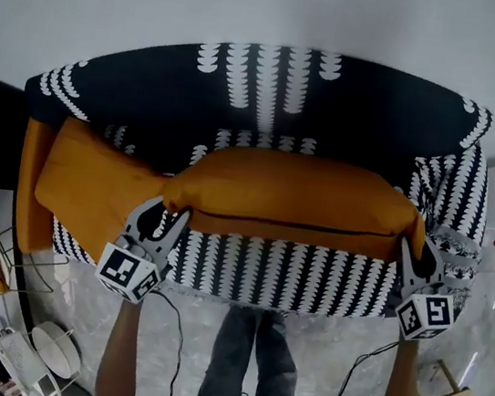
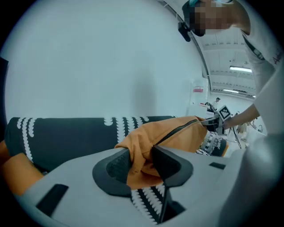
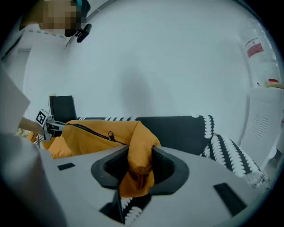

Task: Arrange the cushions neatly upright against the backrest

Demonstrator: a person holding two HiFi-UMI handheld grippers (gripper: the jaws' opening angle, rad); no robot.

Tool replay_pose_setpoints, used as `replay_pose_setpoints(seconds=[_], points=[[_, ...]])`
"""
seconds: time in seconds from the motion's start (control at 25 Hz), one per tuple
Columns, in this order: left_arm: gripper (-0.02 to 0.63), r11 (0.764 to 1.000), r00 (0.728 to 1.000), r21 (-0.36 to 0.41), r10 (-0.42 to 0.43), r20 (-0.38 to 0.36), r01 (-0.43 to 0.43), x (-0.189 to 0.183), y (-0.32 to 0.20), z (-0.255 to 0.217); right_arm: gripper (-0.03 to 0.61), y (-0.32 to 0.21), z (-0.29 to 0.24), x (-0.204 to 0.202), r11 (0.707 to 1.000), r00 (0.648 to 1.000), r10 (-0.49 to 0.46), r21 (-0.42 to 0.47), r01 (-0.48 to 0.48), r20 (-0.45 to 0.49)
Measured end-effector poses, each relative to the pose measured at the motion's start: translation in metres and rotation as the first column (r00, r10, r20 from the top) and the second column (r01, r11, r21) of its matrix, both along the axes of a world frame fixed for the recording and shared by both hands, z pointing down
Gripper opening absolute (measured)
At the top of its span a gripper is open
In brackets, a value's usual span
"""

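Clearly, the long orange cushion hangs level over the seat of the sofa, zipper edge at six o'clock. The left gripper pinches its nine o'clock corner, fabric bunched between the pads. The right gripper clamps the three o'clock corner likewise. A second orange cushion lies at the sofa's nine o'clock end.

A pale marbled floor with a thin black cable over it, a black wire rack at its left side, and a plain white wall behind.
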State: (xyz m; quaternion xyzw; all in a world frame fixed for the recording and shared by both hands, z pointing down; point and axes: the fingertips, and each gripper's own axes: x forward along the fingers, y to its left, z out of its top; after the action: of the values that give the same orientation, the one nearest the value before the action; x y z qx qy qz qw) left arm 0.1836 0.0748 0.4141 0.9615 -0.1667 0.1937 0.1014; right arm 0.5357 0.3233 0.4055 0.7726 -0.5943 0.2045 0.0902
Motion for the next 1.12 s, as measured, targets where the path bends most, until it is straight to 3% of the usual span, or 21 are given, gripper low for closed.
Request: replay_pose_setpoints(seconds=[0.12,0.28,0.48,0.68,0.88,1.0,1.08,1.12], points=[[0.163,0.999,0.999,0.001,-0.042,-0.029,0.042,0.036,-0.055,-0.009,0.144,-0.052,-0.011,0.038,0.999,1.0,0.013,0.044,-0.012,-0.014],[0.164,0.994,0.994,0.008,-0.109,-0.012,0.109,0.081,-0.121,-0.006,0.144,-0.115,-0.012,0.084,0.998,0.998,0.04,0.056,-0.037,-0.041],[0.167,0.975,0.974,-0.002,-0.224,0.039,0.224,0.124,-0.185,0.012,0.138,-0.179,0.007,0.126,0.996,0.995,0.093,0.004,-0.093,-0.038],[0.173,0.962,0.96,-0.04,-0.265,0.095,0.27,0.142,-0.212,0.014,0.138,-0.209,0.017,0.145,0.991,0.995,0.085,-0.101,-0.09,-0.055],[0.184,0.964,0.963,-0.058,-0.256,0.078,0.261,0.136,-0.207,0.012,0.149,-0.206,0.016,0.146,0.99,0.992,0.117,-0.067,-0.12,-0.048],[0.223,0.958,0.959,-0.037,-0.282,0.042,0.283,0.129,-0.211,0.004,0.23,-0.2,0.008,0.155,0.986,0.986,0.165,-0.002,-0.165,0.005],[0.299,0.955,0.955,-0.012,-0.297,0.012,0.297,0.121,-0.213,-0.009,0.32,-0.185,-0.006,0.165,0.972,0.975,0.216,0.079,-0.22,0.056],[0.332,0.957,0.957,0.0,-0.289,0.007,0.289,0.116,-0.212,-0.015,0.33,-0.175,-0.014,0.168,0.963,0.969,0.238,0.113,-0.245,0.07]])
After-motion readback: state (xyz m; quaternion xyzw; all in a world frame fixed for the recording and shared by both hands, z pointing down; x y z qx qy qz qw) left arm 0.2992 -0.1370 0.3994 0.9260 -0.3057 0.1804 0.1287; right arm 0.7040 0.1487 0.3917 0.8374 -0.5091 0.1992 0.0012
